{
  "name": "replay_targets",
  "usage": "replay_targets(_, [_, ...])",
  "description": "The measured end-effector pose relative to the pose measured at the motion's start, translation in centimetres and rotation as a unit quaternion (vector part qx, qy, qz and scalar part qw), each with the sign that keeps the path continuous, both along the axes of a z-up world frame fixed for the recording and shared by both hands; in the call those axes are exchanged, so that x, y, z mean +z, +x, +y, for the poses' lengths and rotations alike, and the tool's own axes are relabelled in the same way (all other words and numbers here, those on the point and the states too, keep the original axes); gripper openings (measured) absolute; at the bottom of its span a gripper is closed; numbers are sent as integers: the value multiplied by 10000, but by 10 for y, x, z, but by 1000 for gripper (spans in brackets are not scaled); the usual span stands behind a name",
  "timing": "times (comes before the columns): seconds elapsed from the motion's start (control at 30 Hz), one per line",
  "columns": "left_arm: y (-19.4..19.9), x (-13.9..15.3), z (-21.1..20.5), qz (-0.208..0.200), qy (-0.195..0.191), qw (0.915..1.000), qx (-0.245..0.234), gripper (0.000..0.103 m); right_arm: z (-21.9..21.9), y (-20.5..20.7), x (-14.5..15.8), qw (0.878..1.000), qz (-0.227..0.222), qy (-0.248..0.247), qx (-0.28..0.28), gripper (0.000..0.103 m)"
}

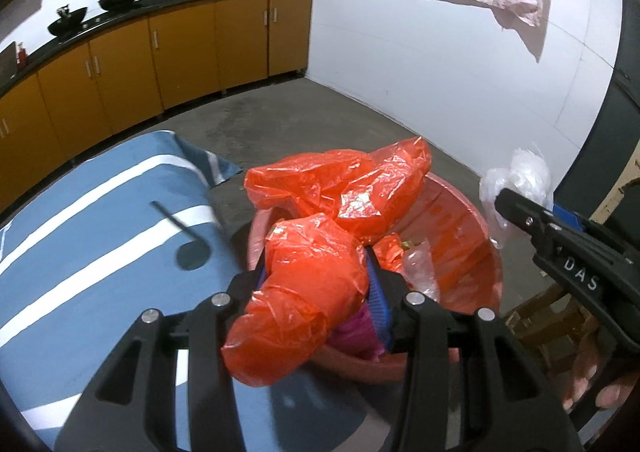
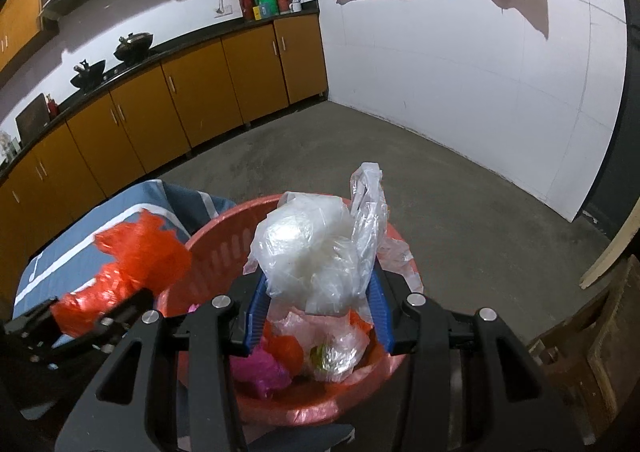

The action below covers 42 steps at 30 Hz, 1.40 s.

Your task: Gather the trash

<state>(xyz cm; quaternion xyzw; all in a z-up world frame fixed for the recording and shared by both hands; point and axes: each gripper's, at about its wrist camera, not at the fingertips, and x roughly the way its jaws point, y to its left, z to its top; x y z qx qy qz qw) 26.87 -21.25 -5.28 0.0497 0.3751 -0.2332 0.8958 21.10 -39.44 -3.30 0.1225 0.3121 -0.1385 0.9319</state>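
Leftmost, blue striped cloth point(image 1: 80, 236) on table, left gripper point(image 1: 316, 292) clamped on red plastic bag point(image 1: 304, 292) over red basket point(image 2: 224, 236), right gripper point(image 2: 320, 292) clamped on clear plastic bag point(image 2: 316, 252) above same basket, basket holding bagged trash.

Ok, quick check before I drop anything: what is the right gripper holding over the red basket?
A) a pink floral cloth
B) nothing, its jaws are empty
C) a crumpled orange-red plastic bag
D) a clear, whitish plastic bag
D: in the right wrist view the right gripper has its blue pads closed on a clear plastic bag above the red basket; the orange-red bag is in the left gripper.
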Motion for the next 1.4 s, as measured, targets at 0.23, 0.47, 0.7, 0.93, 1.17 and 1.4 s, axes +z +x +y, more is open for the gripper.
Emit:
replay_targets(0.23, [21, -9, -20, 128, -8, 9998, -143, 44, -9, 6, 2, 9998, -167, 106, 8, 45])
replay_targets(0.47, [34, -16, -26, 296, -66, 9994, -178, 61, -17, 6, 7, 9982, -464, 361, 128, 61])
replay_targets(0.7, [37, -20, -3, 402, -139, 9991, 47, 69, -15, -8, 10, 9973, -599, 409, 106, 72])
replay_targets(0.93, [21, -1, 41, 178, -253, 9988, 371, 80, -3, -20, 22, 9968, -727, 315, 89, 80])
replay_targets(1.17, [-25, 35, 101, -519, -343, 9946, 830, 97, 29, -70, 45, 9924, -1115, -485, -177, 101])
replay_targets(1.4, [-87, 54, 165, -996, -208, 9839, 1471, 99, 72, -122, 49, 9825, -1294, -1291, -368, 101])
